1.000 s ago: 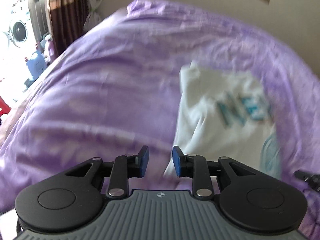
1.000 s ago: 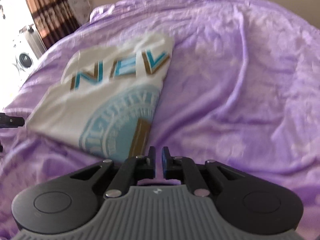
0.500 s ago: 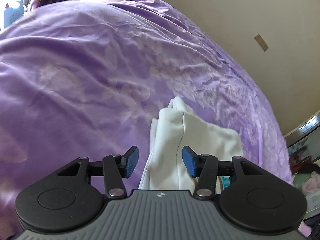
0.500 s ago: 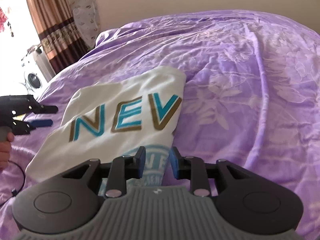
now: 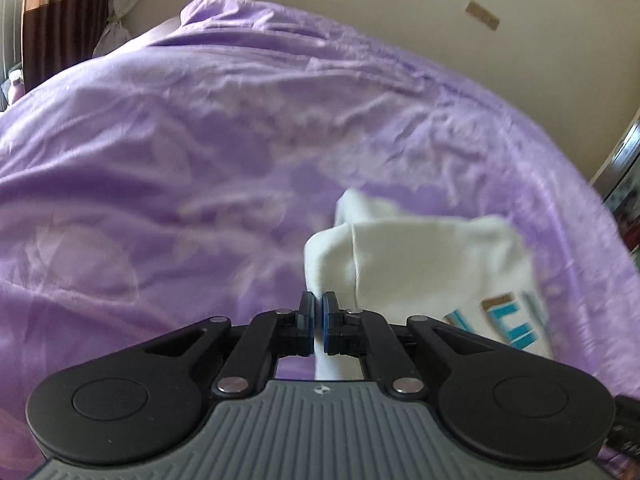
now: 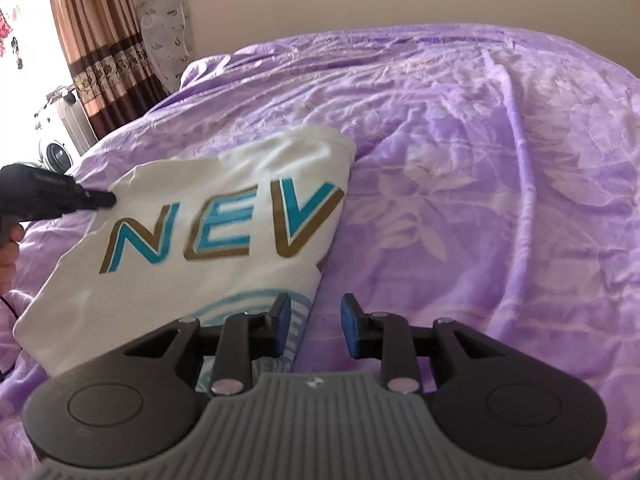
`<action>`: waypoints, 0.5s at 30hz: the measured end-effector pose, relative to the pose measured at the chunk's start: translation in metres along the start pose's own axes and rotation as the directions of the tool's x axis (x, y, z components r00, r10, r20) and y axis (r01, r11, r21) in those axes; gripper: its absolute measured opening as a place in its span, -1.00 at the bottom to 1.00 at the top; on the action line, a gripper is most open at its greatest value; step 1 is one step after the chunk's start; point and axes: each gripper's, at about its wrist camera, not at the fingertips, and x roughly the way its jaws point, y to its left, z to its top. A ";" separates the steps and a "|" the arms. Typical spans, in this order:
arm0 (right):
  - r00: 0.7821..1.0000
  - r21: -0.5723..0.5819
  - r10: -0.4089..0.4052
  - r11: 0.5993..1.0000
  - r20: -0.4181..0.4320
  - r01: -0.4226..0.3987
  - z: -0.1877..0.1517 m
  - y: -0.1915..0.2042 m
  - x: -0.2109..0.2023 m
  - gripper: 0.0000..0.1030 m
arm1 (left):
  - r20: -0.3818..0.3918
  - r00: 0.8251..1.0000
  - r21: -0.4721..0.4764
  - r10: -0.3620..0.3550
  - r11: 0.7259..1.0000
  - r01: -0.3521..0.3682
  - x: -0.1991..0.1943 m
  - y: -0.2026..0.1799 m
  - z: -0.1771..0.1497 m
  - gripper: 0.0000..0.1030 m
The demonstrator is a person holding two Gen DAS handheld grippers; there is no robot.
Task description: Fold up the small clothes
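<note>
Grasp stage of a fold. The shirt [image 6: 224,240], white with printed letters, lies partly folded on the bed [image 6: 480,160]. The left tool [image 5: 319,312] is clamped on the shirt's far left edge, a thin fold of cloth pinched between its pads. The right tool [image 6: 314,320] stands apart over the shirt's near right edge, nothing gripped. Next, that edge is judged to need clamping, so both sides can be lifted together and folded over.

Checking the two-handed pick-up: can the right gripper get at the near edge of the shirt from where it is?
Probably yes. The right gripper is open, the shirt edge lies between its fingers, and nothing blocks it. The left gripper already pinches the far side.
</note>
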 end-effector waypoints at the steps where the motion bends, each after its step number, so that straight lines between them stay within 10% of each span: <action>1: 1.000 0.000 0.000 1.000 -0.003 0.000 -0.001 0.000 0.001 -0.54 | 0.001 1.000 0.010 0.010 1.000 -0.010 0.001 -0.001 -0.002 -0.91; 15: 0.999 0.024 0.049 0.999 -0.022 -0.048 -0.016 0.010 -0.031 -0.62 | 0.032 0.999 0.147 0.030 0.989 -0.034 -0.084 -0.062 -0.045 -0.70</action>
